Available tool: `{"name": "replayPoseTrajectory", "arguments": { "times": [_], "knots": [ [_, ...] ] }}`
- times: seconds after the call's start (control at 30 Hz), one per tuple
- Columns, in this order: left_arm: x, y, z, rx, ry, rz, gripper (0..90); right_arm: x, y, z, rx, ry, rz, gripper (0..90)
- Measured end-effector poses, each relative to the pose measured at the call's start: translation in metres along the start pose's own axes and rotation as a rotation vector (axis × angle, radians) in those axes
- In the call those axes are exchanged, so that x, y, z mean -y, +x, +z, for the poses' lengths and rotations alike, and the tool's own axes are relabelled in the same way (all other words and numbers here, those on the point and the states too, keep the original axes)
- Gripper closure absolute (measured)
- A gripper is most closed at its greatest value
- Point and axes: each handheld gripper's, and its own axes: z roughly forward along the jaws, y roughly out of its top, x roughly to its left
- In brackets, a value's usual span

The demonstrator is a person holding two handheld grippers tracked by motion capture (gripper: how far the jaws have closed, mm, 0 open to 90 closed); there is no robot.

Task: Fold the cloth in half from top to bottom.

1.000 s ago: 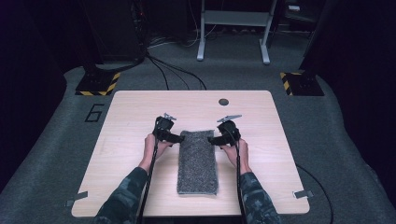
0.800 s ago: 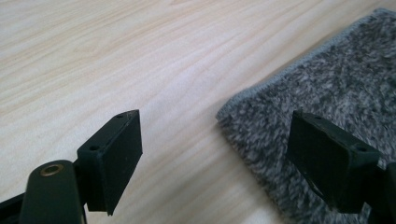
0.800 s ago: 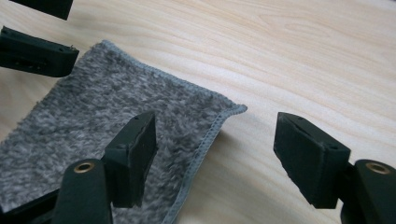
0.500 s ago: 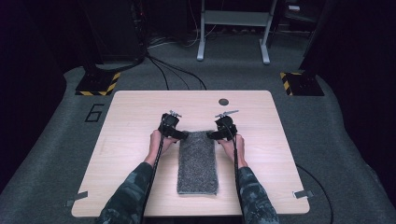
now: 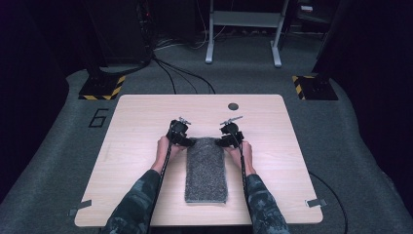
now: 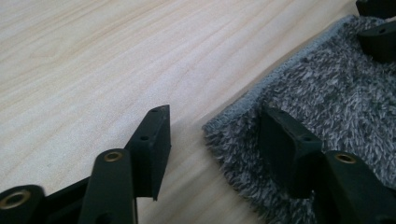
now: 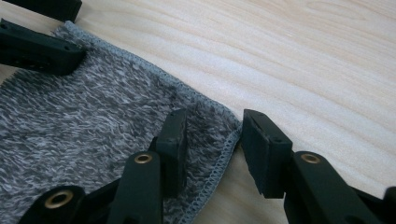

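Towel (image 5: 206, 168), grey, fuzzy, folded into a long rectangle, lies flat mid-bench (image 5: 136, 126). Left gripper (image 6: 215, 140) and right gripper (image 7: 212, 140) each have jaws spread wide, straddling a far corner, gripping nothing. Bench is pale wood grain. Both grippers have moved nearer the corners than half a second ago.

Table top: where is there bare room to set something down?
Bare wood lies left and right of the grey towel, out to the table edges, and beyond it toward the dark round hole. The towel's far corners are crowded by the left gripper and right gripper.
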Motion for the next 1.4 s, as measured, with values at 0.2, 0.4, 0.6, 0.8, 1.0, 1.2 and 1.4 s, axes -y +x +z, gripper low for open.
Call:
{"name": "replayPoseTrajectory", "arguments": {
  "times": [0.2, 0.4, 0.6, 0.8, 1.0, 1.2, 1.4],
  "knots": [
    [0.003, -0.008, -0.001, 0.004, -0.018, 0.047, 61.0, 0.000, 0.005, 0.000, 0.003, 0.016, -0.032, 66.4],
    [0.004, -0.013, -0.001, 0.029, -0.028, 0.051, 79.7, -0.001, 0.012, 0.001, 0.010, 0.027, -0.076, 79.6],
    [0.004, -0.015, -0.001, 0.031, -0.023, 0.057, 85.3, 0.001, 0.010, 0.001, -0.026, 0.017, -0.040, 86.9],
    [0.003, -0.017, -0.003, 0.012, -0.025, 0.072, 86.2, 0.003, 0.009, 0.000, -0.033, -0.002, -0.029, 88.0],
    [0.001, -0.013, -0.013, 0.011, -0.064, 0.063, 86.1, 0.000, 0.009, -0.008, -0.024, -0.033, -0.034, 88.3],
    [-0.005, -0.014, -0.025, 0.000, -0.113, 0.066, 86.2, -0.007, 0.011, -0.020, -0.009, -0.071, -0.051, 88.3],
    [-0.014, -0.013, -0.043, -0.008, -0.174, 0.073, 86.2, -0.013, 0.013, -0.036, -0.006, -0.126, -0.061, 88.3]
  ]
}}
